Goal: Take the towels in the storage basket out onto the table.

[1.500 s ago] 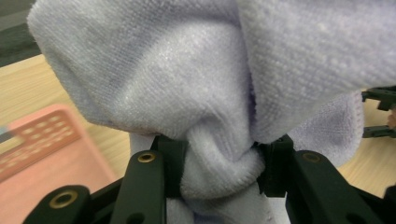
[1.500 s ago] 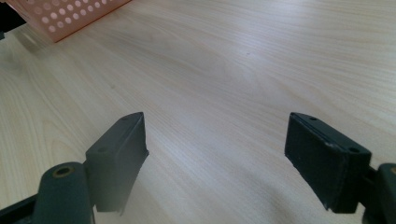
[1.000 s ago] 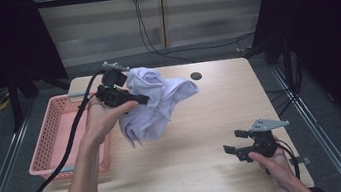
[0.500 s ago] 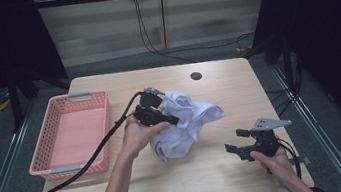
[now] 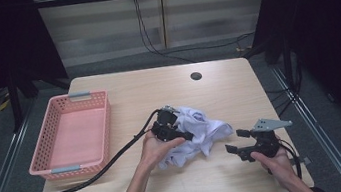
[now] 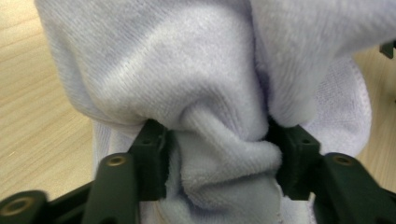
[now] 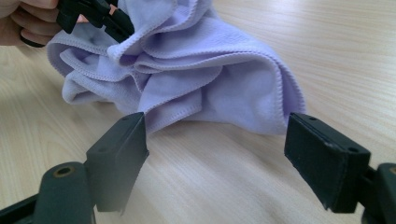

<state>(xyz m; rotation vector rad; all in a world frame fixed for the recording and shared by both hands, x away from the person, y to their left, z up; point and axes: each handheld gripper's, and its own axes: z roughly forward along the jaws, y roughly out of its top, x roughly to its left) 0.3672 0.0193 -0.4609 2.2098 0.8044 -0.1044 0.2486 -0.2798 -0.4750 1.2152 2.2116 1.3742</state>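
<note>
The left hand-held gripper pinches a crumpled towel on the table. The right hand-held gripper rests beside it, jaws wide.

- Pale lilac cloth: soft terry, fuzzy matt nap, stitched hem.
- Desk: light wood-grain top, smooth, faint sheen.
- Basket: pink plastic mesh, grey handles.
- Jaws of right gripper: black plastic, matt, finely textured pads.
- Cable: black, slightly glossy.

My black jaws pinch a pale lilac cloth; left of the cloth stands a pink basket on light wood-grain table.
</note>
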